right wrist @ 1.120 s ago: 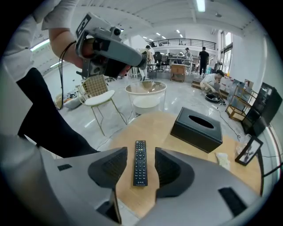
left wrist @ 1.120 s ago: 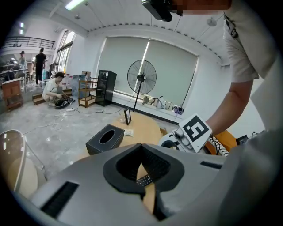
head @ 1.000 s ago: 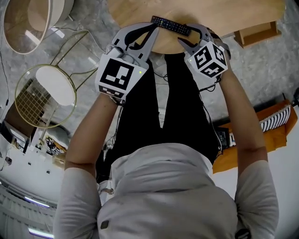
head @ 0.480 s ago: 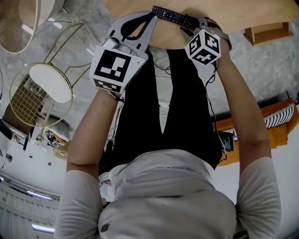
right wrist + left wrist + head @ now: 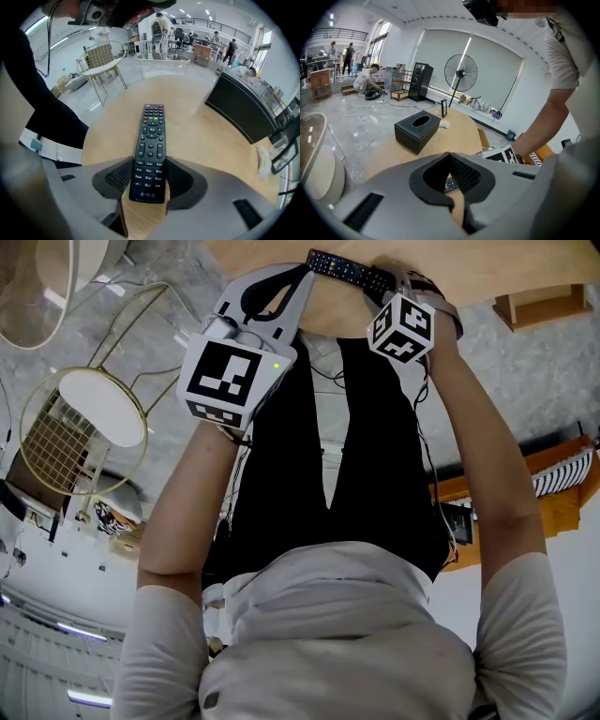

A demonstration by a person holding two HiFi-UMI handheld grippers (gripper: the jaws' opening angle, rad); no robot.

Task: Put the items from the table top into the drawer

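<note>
The remote control (image 5: 150, 154) lies flat on the wooden table (image 5: 211, 136), mid-frame in the right gripper view, with its length running up toward the curved rim. It is a slim black plastic slab with rows of small buttons.

The right gripper (image 5: 149, 161) straddles the remote's lower end. Its jaws have just been closing, and their ribbed dark pads sit against both long sides with no gap showing. Smooth pale wood lies bare to the right and above. At the left the rim is near, just beside the person's dark clothing.

The left gripper (image 5: 450, 155) has its jaw tips together and grips nothing. The remote shows through the loop between its curved jaws. Higher in that view, a boxy black stitched tissue box (image 5: 417, 132) stands well apart on the table.
</note>
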